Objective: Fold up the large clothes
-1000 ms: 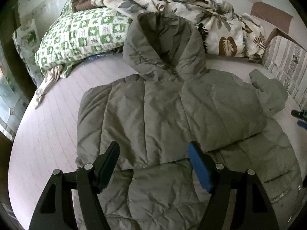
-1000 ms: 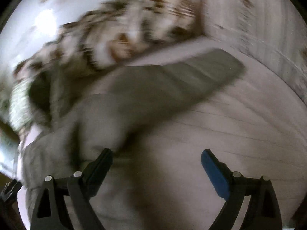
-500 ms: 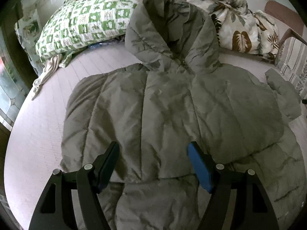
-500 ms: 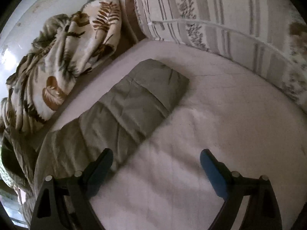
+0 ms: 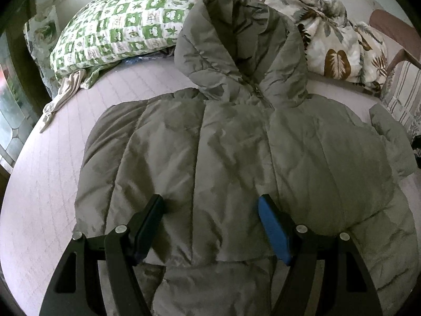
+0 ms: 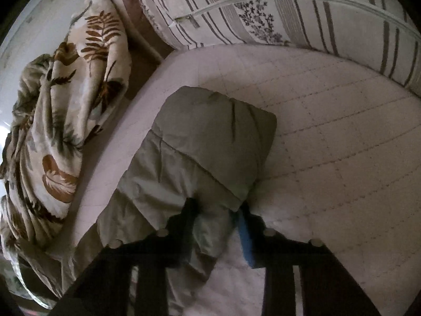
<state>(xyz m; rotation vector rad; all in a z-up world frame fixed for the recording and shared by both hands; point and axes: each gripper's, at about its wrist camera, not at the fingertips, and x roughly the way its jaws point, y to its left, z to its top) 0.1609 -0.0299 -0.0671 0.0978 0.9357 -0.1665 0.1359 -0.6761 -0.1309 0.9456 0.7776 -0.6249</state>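
Note:
An olive-grey puffer jacket point(image 5: 210, 152) lies spread on the pale bed point(image 5: 39, 184), hood point(image 5: 236, 47) toward the pillows, its lower part folded up over the body. My left gripper point(image 5: 210, 210) hovers open just above the folded edge, nothing between its fingers. In the right wrist view the jacket's sleeve point(image 6: 210, 142) stretches across the sheet toward the bed's edge. My right gripper point(image 6: 218, 210) is closing on this sleeve a little back from the cuff, with the padded cloth bunched between its pads.
A green-and-white checked pillow point(image 5: 118, 29) and a leaf-print quilt point(image 5: 342, 47) lie at the head of the bed. A striped, flowered cushion point(image 6: 289, 13) stands along the bed's side past the sleeve. Bare sheet point(image 6: 342, 144) spreads to the sleeve's right.
My right gripper swung over to the sleeve, dropped onto it and drew its jaws together on the cloth. The left gripper came slightly lower and closer over the jacket, still open.

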